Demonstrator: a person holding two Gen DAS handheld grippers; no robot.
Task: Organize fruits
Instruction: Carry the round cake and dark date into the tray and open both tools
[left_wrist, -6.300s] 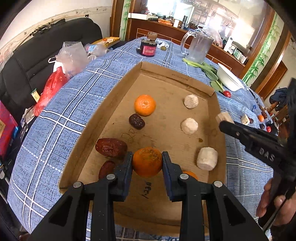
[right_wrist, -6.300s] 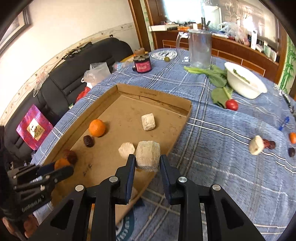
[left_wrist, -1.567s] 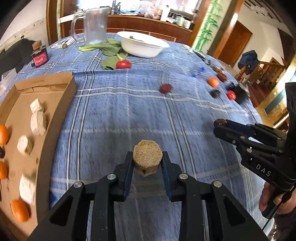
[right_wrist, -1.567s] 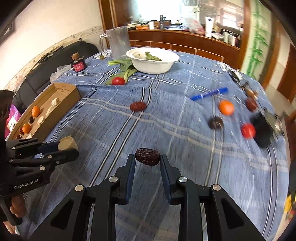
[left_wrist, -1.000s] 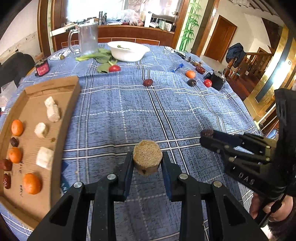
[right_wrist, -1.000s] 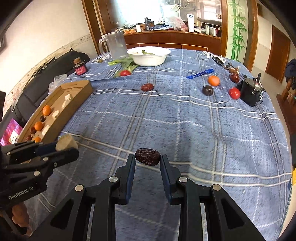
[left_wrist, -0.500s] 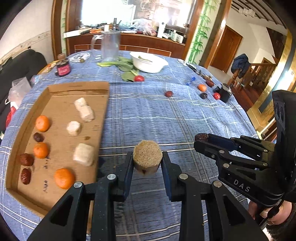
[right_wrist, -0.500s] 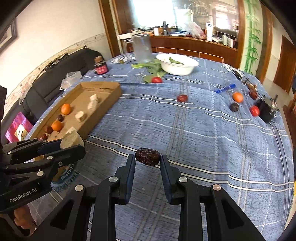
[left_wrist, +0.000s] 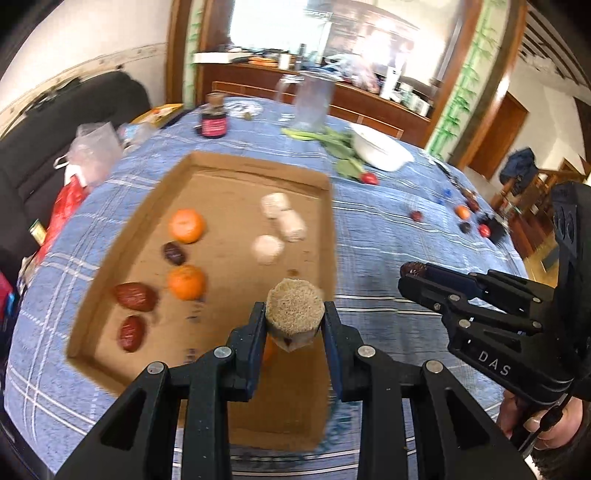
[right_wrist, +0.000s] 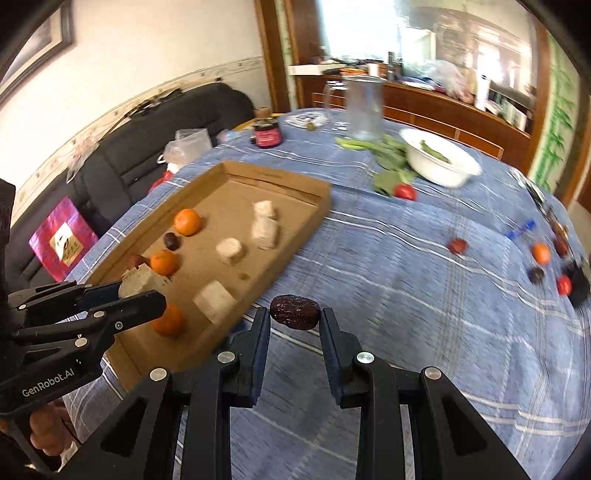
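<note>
**Operator:** Holding two items at once. Confirm what each gripper has and why.

**Guide:** Your left gripper (left_wrist: 294, 317) is closed on the pale fibrous chunk (left_wrist: 294, 305), pads pressing its two sides, cut face toward the camera. Your right gripper (right_wrist: 294, 325) is clamped on the dark dried date (right_wrist: 294, 311), held end to end between the fingertips. Both items are off the surface. Each likely goes to its own group in the cardboard tray (left_wrist: 255, 170).

**Operator:** Where is the tray relative to each gripper?

**Guide:** It lies directly ahead of and below the left gripper. From the right gripper it lies ahead and to the left, so the date is over blue cloth (right_wrist: 424, 295), just beside the tray's near right edge. In the tray, the oranges (left_wrist: 186, 226) and dates (left_wrist: 135, 296) lie left of the left gripper's line. The pale chunks (left_wrist: 283, 218) lie ahead of the fingertips, along the right wall. Judged from that layout, the chunk belongs on the right side and the date on the left.

**Operator:** What can you not verify?

**Guide:** The held chunk and left fingers (left_wrist: 255, 332) cover the tray floor just beneath them. Only a sliver of orange (left_wrist: 269, 352) shows there. Motion blur smears the loose fruit (right_wrist: 541, 253) far right of the right gripper, so you cannot name each piece. The tray's near left corner is cut off behind the left gripper in the right wrist view.
</note>
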